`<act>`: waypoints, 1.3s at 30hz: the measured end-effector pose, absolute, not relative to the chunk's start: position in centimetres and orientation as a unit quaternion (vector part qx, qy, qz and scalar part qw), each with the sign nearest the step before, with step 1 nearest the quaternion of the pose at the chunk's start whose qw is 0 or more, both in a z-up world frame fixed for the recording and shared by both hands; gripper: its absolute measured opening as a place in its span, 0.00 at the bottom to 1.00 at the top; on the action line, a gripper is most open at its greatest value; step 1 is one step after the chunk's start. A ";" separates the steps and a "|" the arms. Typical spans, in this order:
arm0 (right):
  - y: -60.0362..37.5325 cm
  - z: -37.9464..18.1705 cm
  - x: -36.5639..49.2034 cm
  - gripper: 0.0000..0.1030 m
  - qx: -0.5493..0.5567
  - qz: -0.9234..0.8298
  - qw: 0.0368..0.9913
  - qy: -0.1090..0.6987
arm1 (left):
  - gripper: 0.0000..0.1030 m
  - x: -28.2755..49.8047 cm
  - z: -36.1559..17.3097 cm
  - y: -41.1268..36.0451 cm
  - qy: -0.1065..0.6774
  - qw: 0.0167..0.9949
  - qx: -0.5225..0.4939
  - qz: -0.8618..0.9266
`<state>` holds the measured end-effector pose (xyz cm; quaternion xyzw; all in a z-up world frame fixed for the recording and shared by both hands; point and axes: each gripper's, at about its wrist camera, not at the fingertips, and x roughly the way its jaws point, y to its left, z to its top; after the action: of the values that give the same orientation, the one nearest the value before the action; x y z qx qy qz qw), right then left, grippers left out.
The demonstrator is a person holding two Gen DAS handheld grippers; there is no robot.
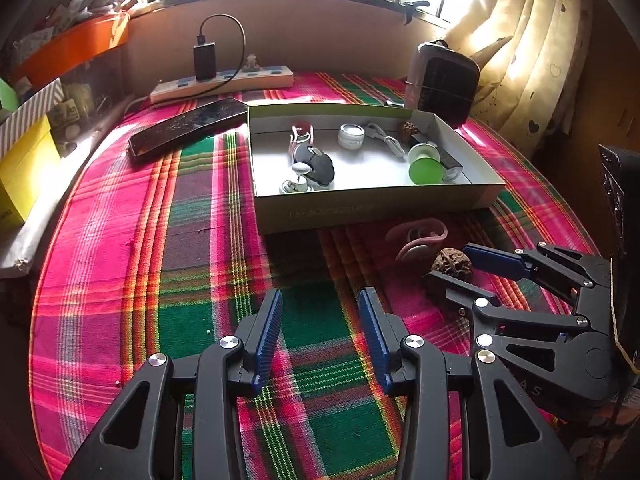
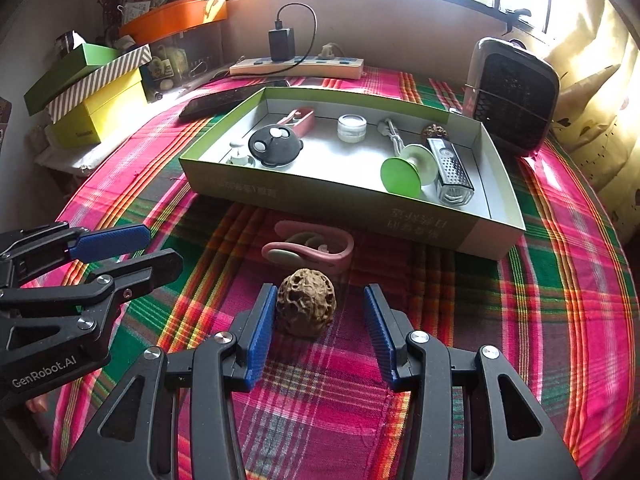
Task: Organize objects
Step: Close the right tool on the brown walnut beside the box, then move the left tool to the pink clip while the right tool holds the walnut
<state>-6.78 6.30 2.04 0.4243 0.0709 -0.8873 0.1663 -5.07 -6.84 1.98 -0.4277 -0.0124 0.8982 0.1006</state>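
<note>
Right gripper [image 2: 320, 320], black frame with blue ribbed pads: held wide apart, nothing grasped. A brown, pitted, wrinkled walnut [image 2: 306, 305] is found between its fingertips on the pink-and-green plaid cloth [image 2: 560, 300], touching or nearly touching the left-hand pad, well clear of the other.

Just beyond the walnut, a pink curved ear-hook earphone [image 2: 308, 250] is laid on the cloth.

Farther ahead, a shallow green-rimmed cardboard box [image 2: 400, 216] is set, containing a green suction cup [image 2: 400, 178], a clear-cased grater-like item [image 2: 450, 176], a round black lidded case [image 2: 275, 147], a small clear jar [image 2: 352, 128] and a second walnut [image 2: 436, 131].

Left gripper [image 1: 320, 336]: likewise spread, empty, held over bare cloth, the walnut [image 1: 452, 264] lying off to its right.
</note>
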 end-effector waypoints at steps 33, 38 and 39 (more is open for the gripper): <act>12.8 2.5 -7.9 0.30 0.419 -0.896 0.144 0.041 | 0.39 -7.5 1.2 -0.3 0.022 0.208 -0.431 0.878; 13.6 2.6 -7.9 0.30 0.419 -0.897 0.137 0.036 | 0.39 -7.0 1.3 0.8 0.024 0.238 -0.430 0.870; 13.7 2.5 -7.9 0.30 0.419 -0.897 0.136 0.036 | 0.39 -6.9 1.3 1.0 0.025 0.241 -0.430 0.870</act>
<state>-7.86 13.72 2.54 0.4188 0.0357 -0.8971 0.1363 -6.86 1.00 1.35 -0.4305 0.0252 0.8695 0.2407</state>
